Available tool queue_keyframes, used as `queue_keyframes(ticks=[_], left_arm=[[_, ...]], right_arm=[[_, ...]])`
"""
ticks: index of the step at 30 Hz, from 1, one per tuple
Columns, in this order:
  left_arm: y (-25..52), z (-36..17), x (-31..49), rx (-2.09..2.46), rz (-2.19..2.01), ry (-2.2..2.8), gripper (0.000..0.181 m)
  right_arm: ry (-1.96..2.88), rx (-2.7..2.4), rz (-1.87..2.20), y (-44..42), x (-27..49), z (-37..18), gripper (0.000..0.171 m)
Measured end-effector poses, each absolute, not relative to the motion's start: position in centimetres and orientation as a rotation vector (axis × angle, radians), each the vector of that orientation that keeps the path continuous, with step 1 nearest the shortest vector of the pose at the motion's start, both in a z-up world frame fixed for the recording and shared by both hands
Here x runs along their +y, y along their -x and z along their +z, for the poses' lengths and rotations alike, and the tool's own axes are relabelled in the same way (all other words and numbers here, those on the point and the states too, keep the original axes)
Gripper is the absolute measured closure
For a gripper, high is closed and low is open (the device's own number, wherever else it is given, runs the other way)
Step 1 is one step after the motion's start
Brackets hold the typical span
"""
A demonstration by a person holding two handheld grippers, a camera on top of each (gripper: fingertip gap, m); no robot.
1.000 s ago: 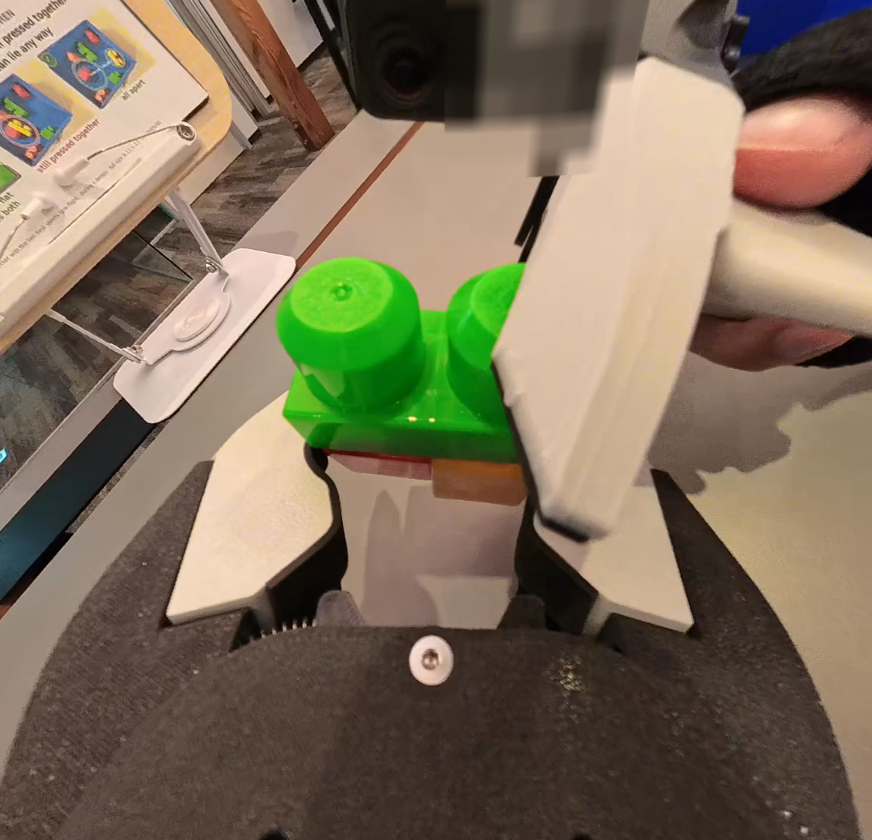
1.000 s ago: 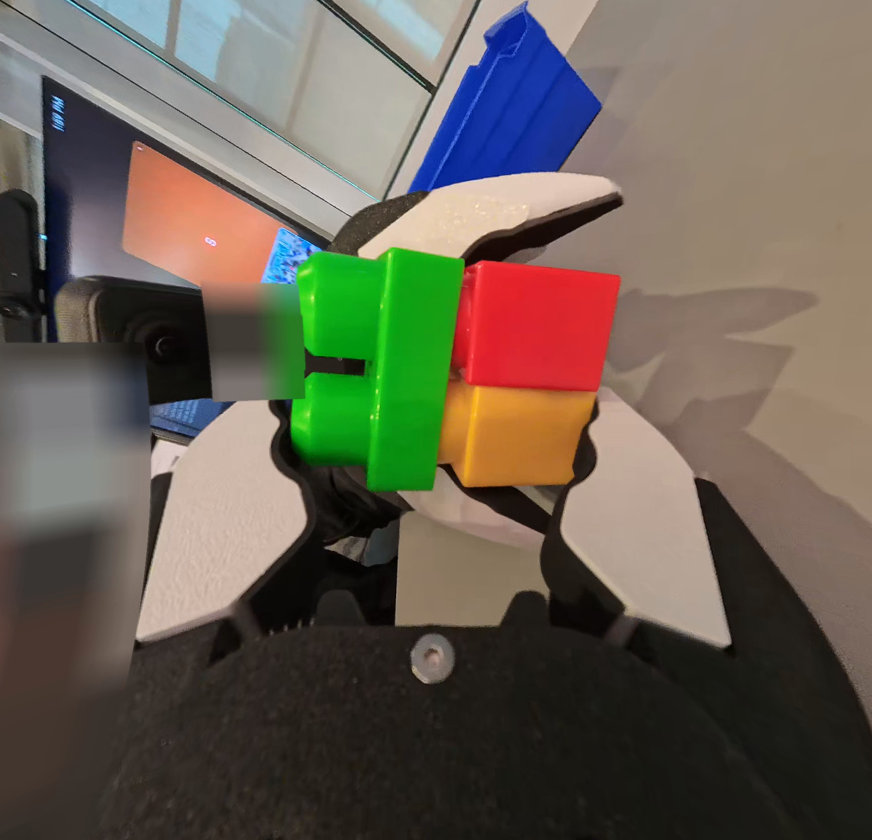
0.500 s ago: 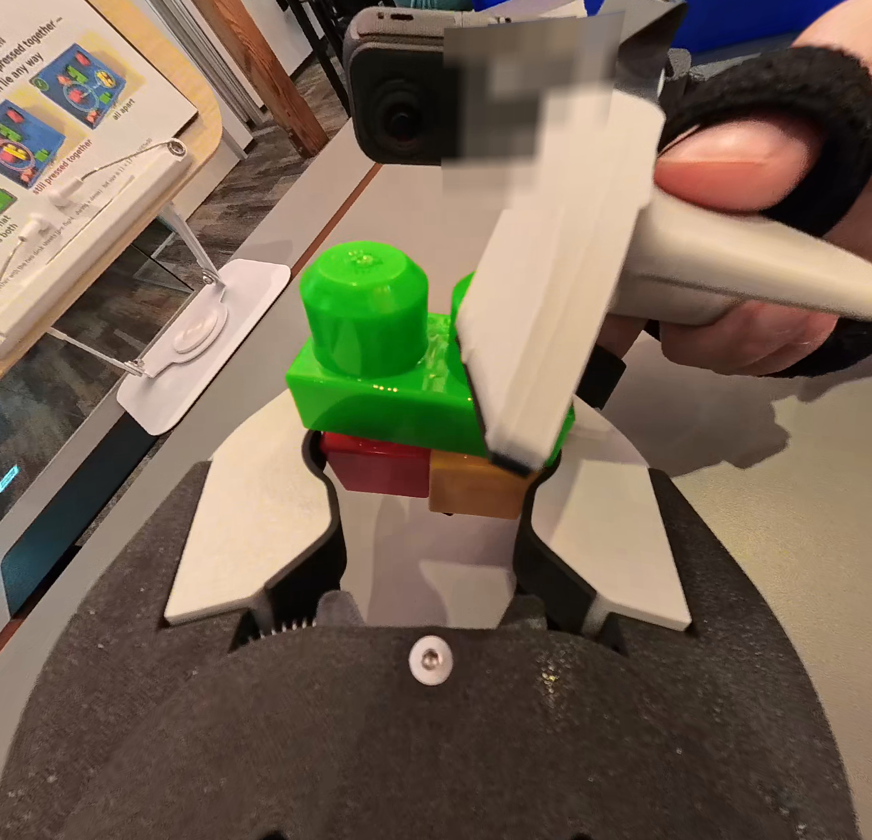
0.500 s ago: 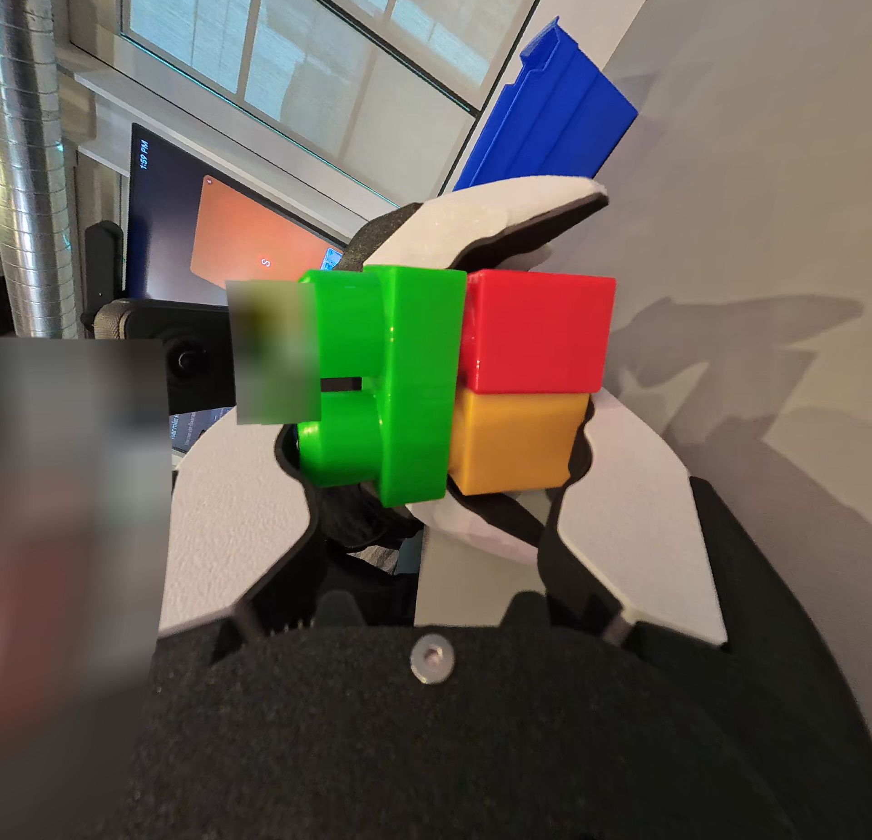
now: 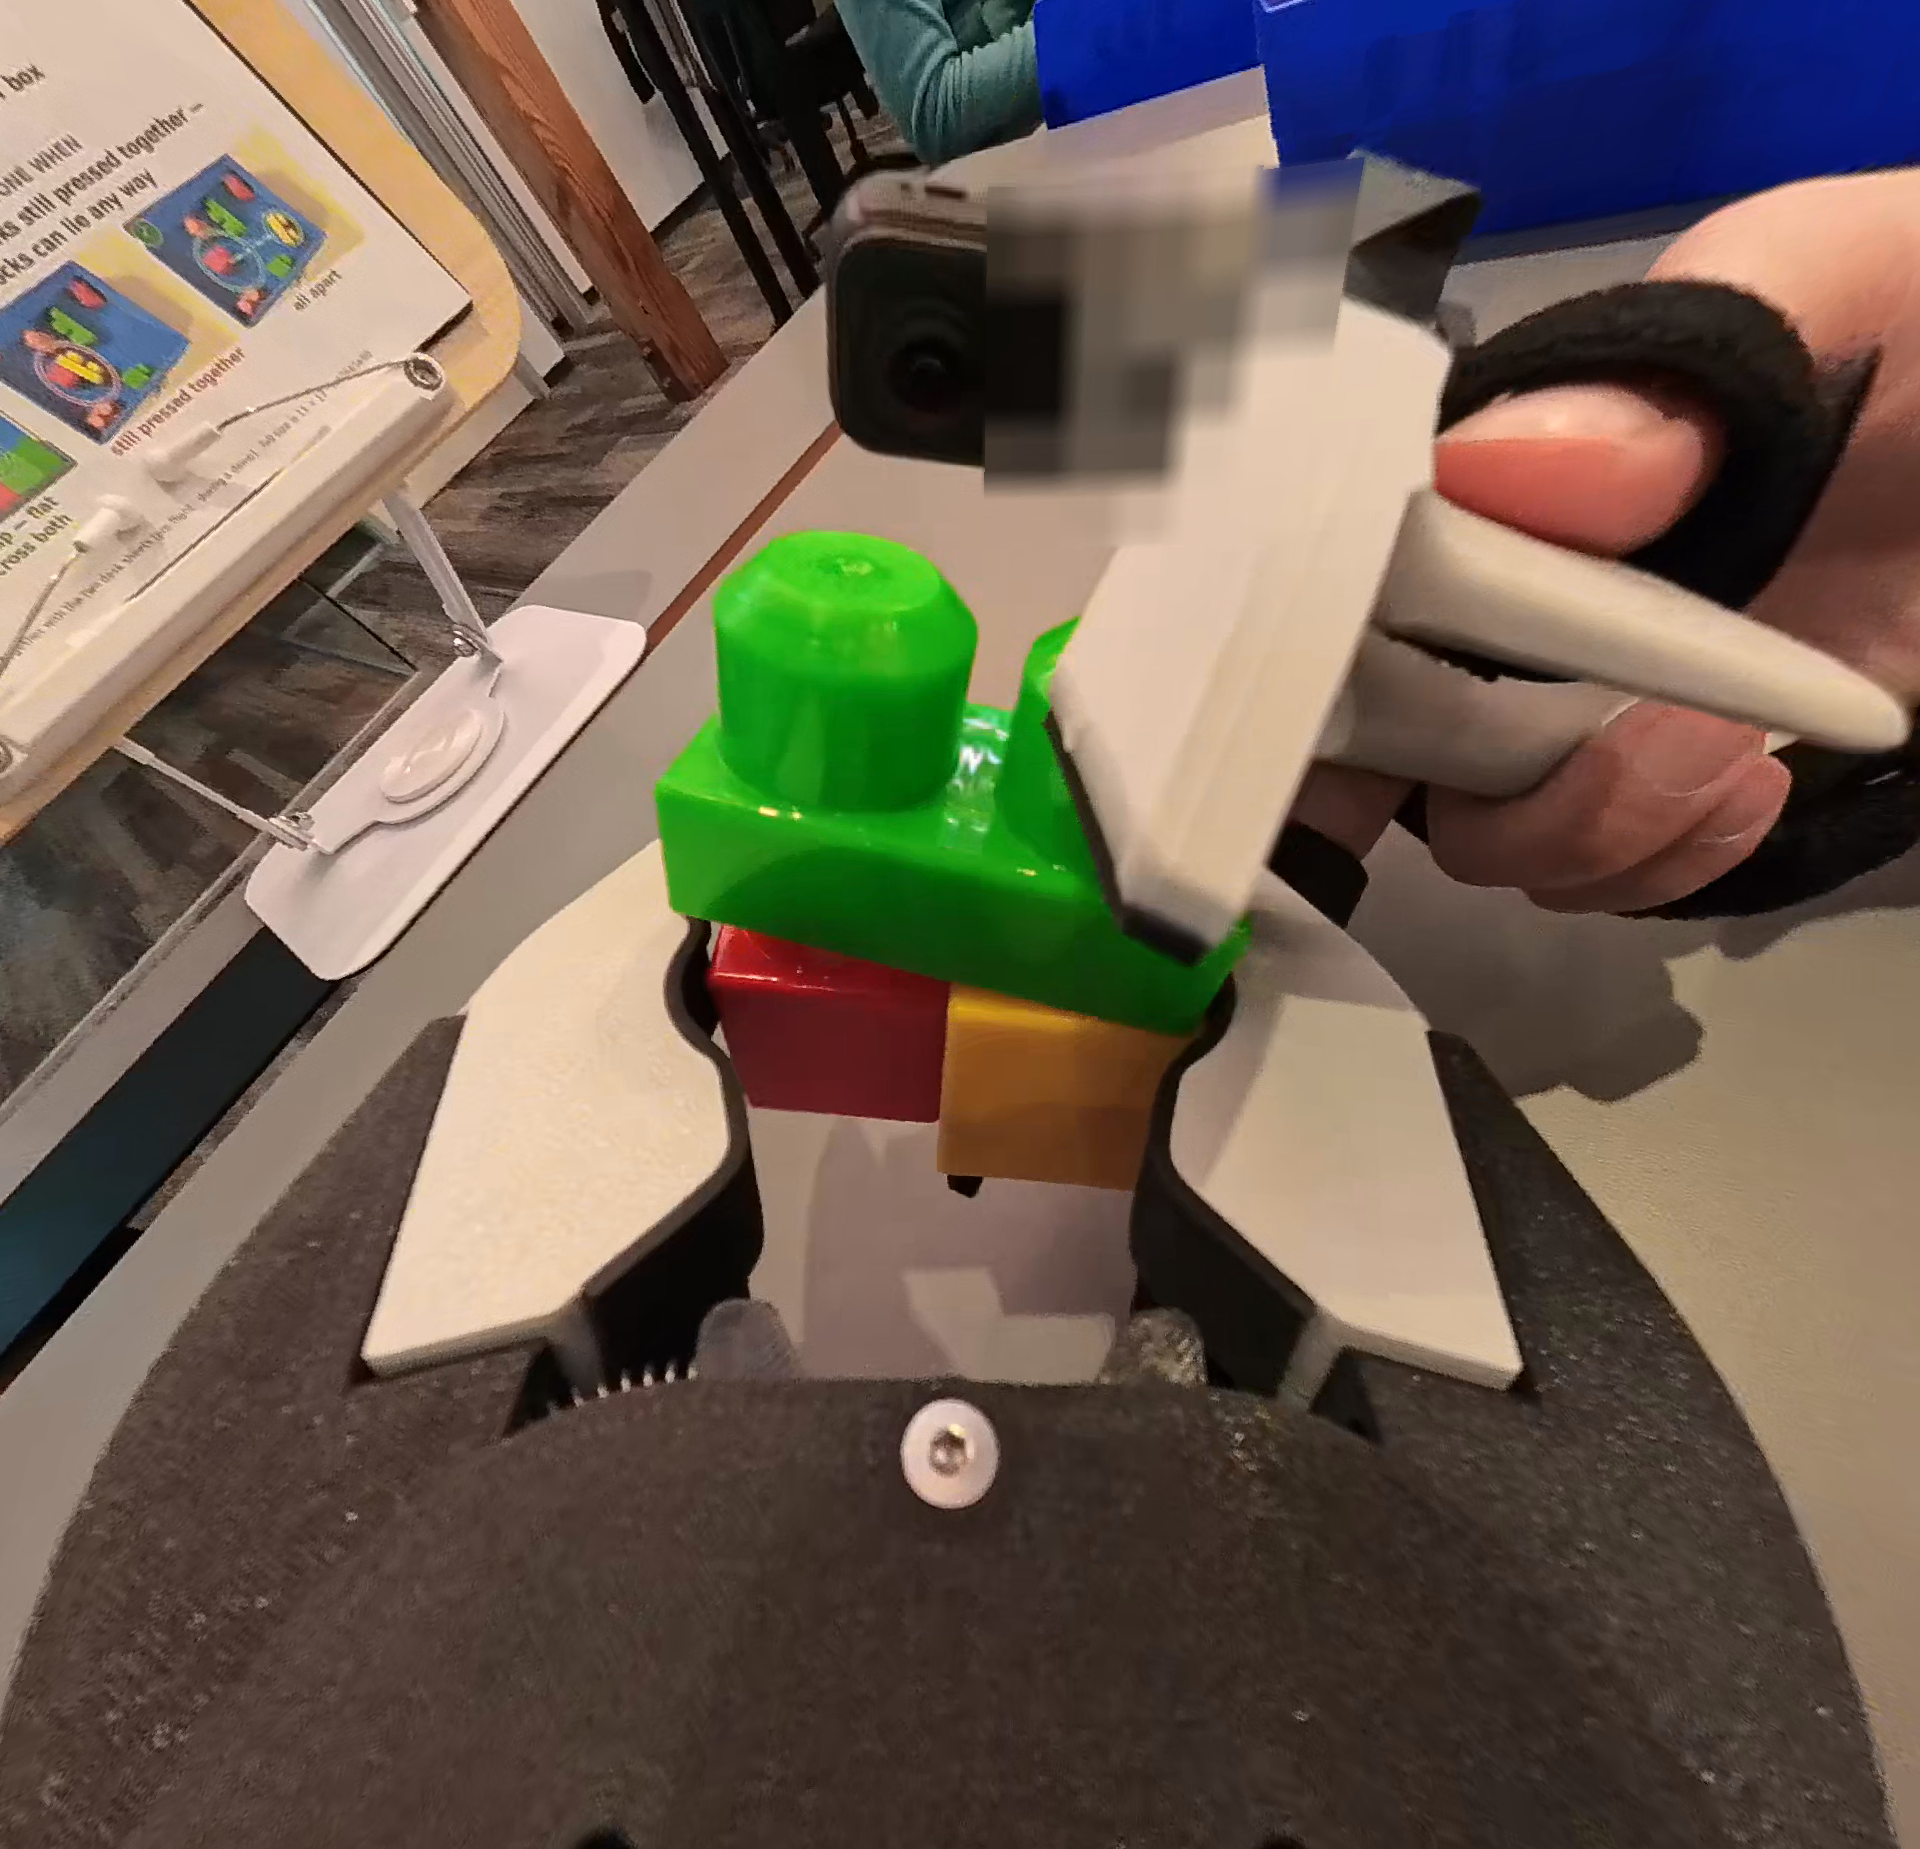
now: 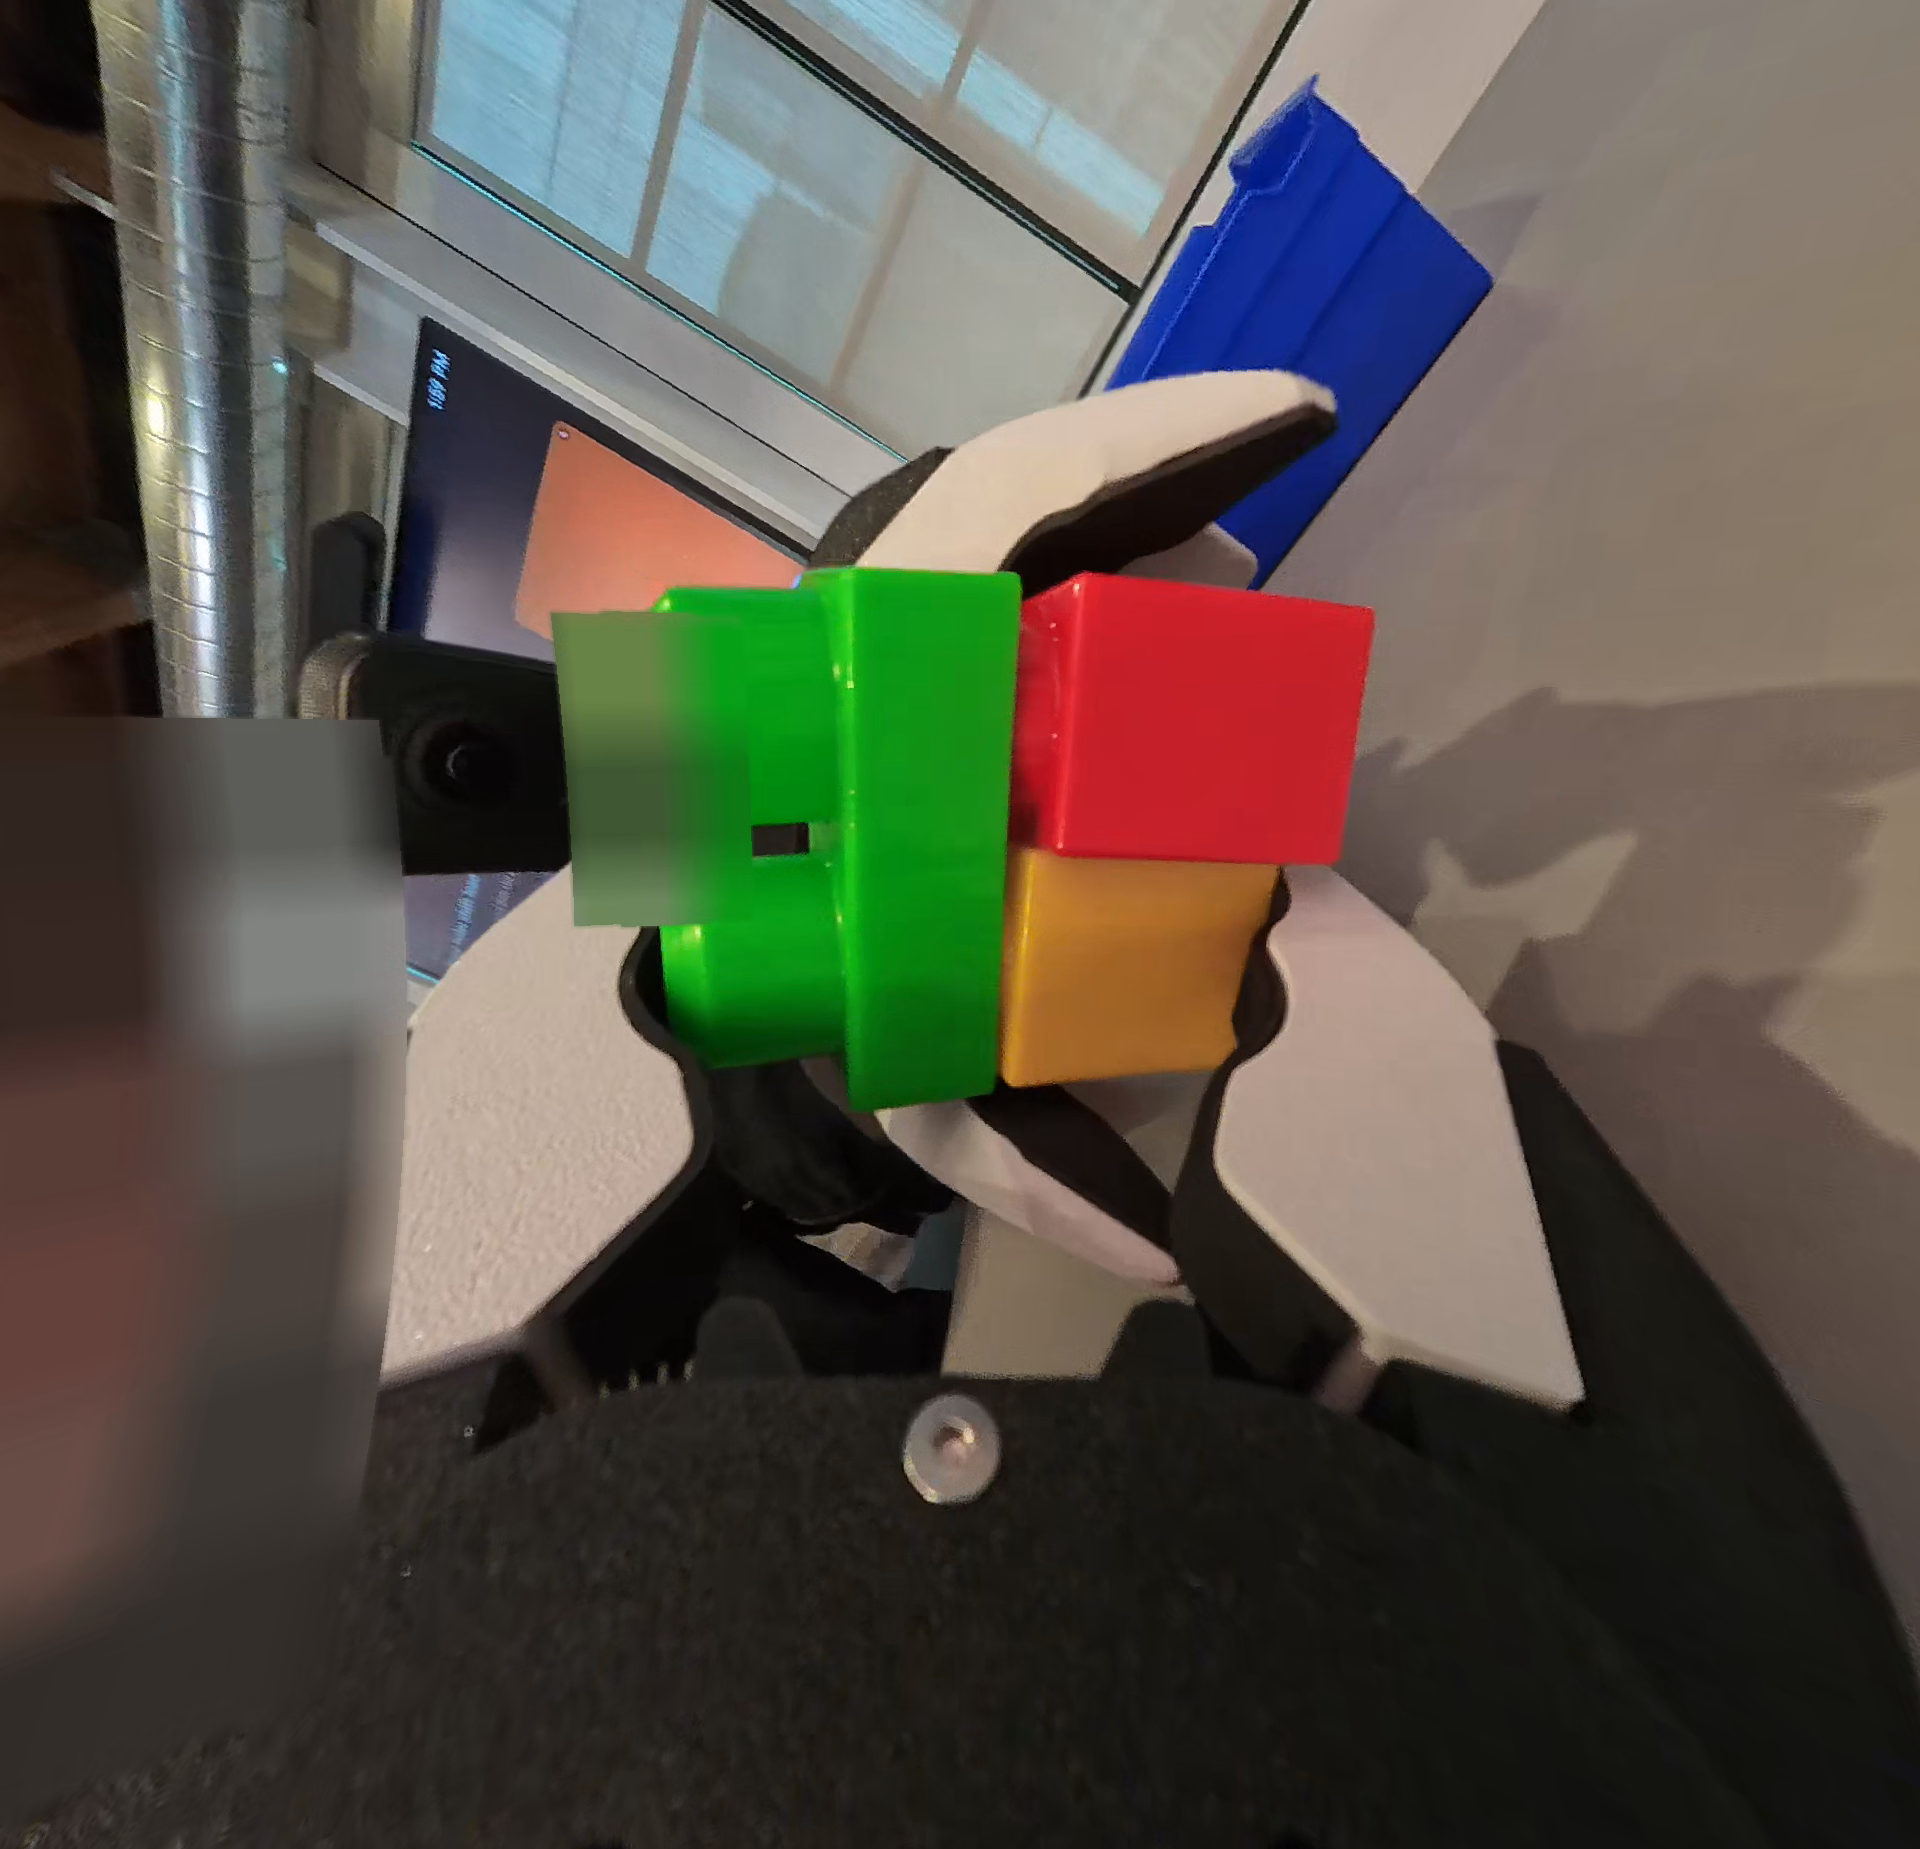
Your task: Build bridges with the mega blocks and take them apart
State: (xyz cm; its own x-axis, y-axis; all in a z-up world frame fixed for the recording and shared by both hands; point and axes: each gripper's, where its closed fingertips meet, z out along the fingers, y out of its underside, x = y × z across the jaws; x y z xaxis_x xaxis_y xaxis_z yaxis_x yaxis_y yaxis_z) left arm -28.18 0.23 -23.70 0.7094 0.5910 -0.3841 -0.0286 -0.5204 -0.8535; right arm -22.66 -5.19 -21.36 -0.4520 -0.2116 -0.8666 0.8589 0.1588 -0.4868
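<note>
Blocks formed a small bridge held in the air between both grippers: a green block (image 5: 914,864) with two round studs sat across a red block (image 5: 831,1030) and a yellow block (image 5: 1049,1093), which stood side by side and touching beneath it. In the left wrist view the left gripper (image 5: 956,999) had its fingers closed in against the outer sides of the red and yellow pair, one finger on the red block, the other on the yellow one, with the green block just above the fingertips. The grey worktop (image 5: 1714,1228) lay below and behind, and the bridge did not touch it.

The right gripper (image 6: 945,978) came in crosswise. In its own view the bridge appeared turned sideways, studs toward the left, and its fingers were narrowed around the stack, one against the studded side of the green block, the other against the far face of the yellow block; whether it pressed firmly could not be told. In the left wrist view one of its fingers (image 5: 1226,698) lay over the second stud, and a hand (image 5: 1662,677) in a black strap held its handle.

A blue bin (image 6: 1320,345) stood at the far edge of the worktop. A sheet of pictures on a stand (image 5: 208,365) stood off to the left.
</note>
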Motion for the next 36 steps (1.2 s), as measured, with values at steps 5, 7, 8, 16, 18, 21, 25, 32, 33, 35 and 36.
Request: queue_keyframes(ticks=[5,7,8,16,18,21,25,32,33,35,36], left_arm=[[28.2,-23.4,0.3,-0.428,0.867,1.966,0.092],[28.3,-23.5,0.2,-0.428,0.881,1.97,0.092],[28.3,-23.3,0.1,-0.428,0.89,1.962,0.092],[27.7,-21.8,0.3,-0.41,0.884,1.881,0.092],[26.9,-21.6,1.2,-0.378,0.788,1.858,0.092],[26.2,-22.4,2.3,-0.332,0.729,1.888,0.092],[26.0,-23.4,2.7,-0.296,0.741,1.946,0.092],[25.9,-23.2,2.8,-0.279,0.764,1.928,0.092],[25.8,-23.1,2.8,-0.277,0.768,1.924,0.092],[25.8,-23.1,2.8,-0.283,0.761,1.922,0.092],[25.8,-23.1,2.8,-0.28,0.767,1.919,0.092]], right_arm=[[-0.639,1.554,-1.492,22.6,-5.1,-21.3,0.065],[-0.642,1.565,-1.508,22.7,-5.2,-21.3,0.065],[-0.646,1.559,-1.52,22.8,-5.2,-21.2,0.065],[-0.661,1.629,-1.56,23.1,-4.6,-20.5,0.048],[-0.69,1.559,-1.597,23.9,-4.1,-19.8,0.049],[-0.674,1.499,-1.56,23.5,-4.1,-19.4,0.05],[-0.694,1.55,-1.499,23.1,-4.3,-20.6,0.052],[-0.68,1.494,-1.498,23.1,-4.2,-20.4,0.059],[-0.674,1.479,-1.498,23.0,-4.1,-20.4,0.06],[-0.664,1.451,-1.5,23.0,-4.1,-20.3,0.061],[-0.659,1.447,-1.507,23.0,-4.1,-20.2,0.061]])
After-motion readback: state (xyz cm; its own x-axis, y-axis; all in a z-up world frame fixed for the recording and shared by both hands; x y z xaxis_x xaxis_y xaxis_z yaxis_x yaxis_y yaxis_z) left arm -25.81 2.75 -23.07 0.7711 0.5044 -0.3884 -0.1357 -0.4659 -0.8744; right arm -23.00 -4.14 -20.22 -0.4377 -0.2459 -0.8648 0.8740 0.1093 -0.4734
